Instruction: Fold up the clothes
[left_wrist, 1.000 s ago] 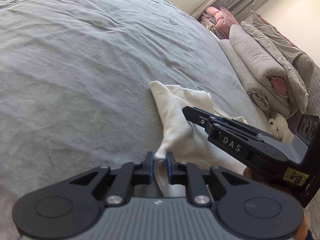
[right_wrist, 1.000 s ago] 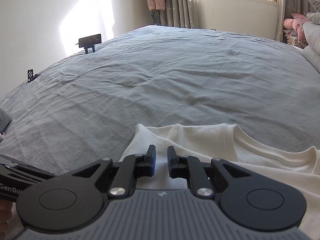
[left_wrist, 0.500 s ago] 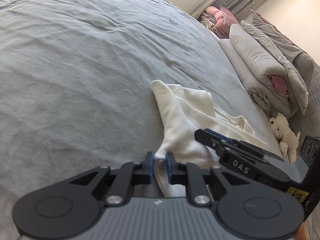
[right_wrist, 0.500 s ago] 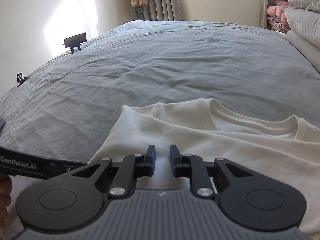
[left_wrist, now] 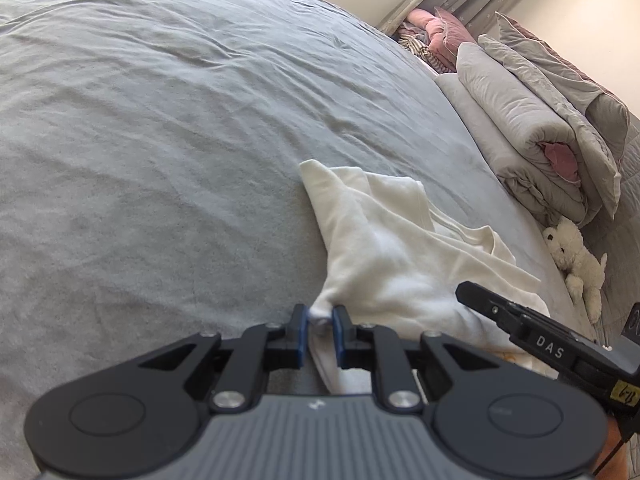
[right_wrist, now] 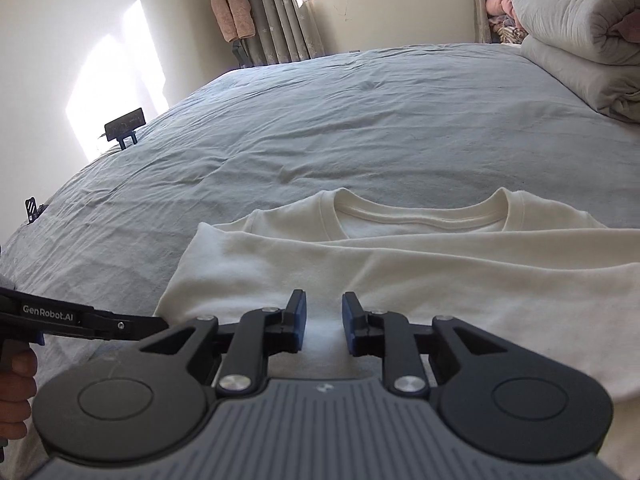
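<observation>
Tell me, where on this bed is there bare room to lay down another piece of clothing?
Most of the grey bedspread is bare: the wide stretch beyond the cream T-shirt toward the window, and left toward the wall. It is crowded on the right, where folded duvets are stacked and a white plush toy lies, and near the front, where both grippers work the shirt.

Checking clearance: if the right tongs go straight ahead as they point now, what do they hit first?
Most likely the cream T-shirt: the open right tongs sit low over its body, aimed toward the collar. Beyond lies bare grey bedspread. Height above the fabric is unclear.
</observation>
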Tool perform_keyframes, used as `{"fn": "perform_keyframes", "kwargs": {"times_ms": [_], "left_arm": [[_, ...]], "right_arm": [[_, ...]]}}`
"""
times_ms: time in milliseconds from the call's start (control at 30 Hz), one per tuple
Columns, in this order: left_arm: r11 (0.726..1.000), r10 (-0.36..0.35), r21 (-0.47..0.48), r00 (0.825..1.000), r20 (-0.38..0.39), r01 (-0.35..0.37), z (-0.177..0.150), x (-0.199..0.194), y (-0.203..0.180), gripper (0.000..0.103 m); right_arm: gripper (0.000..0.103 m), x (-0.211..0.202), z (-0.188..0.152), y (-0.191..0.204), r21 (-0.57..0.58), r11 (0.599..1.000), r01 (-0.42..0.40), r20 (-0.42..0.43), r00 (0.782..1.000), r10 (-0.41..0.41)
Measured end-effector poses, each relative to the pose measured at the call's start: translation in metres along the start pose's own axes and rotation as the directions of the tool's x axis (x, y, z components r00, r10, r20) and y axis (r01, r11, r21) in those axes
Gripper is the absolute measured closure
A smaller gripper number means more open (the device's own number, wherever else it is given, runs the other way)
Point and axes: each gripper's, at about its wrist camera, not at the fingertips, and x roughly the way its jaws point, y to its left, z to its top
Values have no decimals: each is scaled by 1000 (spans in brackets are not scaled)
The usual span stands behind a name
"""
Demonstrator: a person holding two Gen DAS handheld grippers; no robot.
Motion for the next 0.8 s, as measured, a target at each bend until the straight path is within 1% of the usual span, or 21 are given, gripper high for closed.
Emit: {"fn": "perform_keyframes", "kwargs": {"times_ms": [100, 233, 300, 400, 500, 533, 600, 633, 667, 700, 800], "left_arm": [[1000, 0, 0, 1000, 2, 0, 0, -1, 0, 87], [1000, -1, -14, 1000, 20, 1, 2, -6, -3, 86], [1000, -14, -5, 997, 70, 15, 5, -14, -7, 86], [998, -56, 12, 988, 147, 55, 10, -23, -10, 86], [996, -81, 40, 985, 153, 75, 7, -15, -16, 85], [996, -77, 55, 986, 147, 70, 4, -9, -19, 85], [994, -48, 105, 987, 154, 32, -2, -1, -23, 83], [990, -10, 139, 988, 151, -11, -3, 4, -25, 82], [988, 11, 150, 990, 141, -32, -3, 6, -24, 71], [986, 29, 158, 991, 131, -50, -2, 9, -22, 71], [994, 21, 102, 993, 112, -33, 2, 7, -13, 72]], "right_arm": [[78, 8, -12, 0, -30, 999, 35, -30, 999, -36], [78, 10, -16, 4, -49, 997, 67, -15, 998, -67], [77, 10, -18, 7, -58, 995, 82, -6, 997, -83], [77, 11, -20, 10, -64, 993, 102, 8, 995, -101], [76, 12, -24, 13, -61, 991, 122, 26, 992, -120], [76, 12, -25, 15, -62, 990, 130, 33, 991, -128], [76, 13, -28, 20, -89, 984, 154, 48, 988, -150], [76, 13, -29, 22, -100, 981, 163, 52, 986, -159], [76, 14, -29, 23, -104, 980, 167, 54, 985, -162], [76, 14, -29, 23, -107, 980, 169, 56, 985, -164], [76, 14, -29, 24, -113, 978, 174, 61, 984, -168]]}}
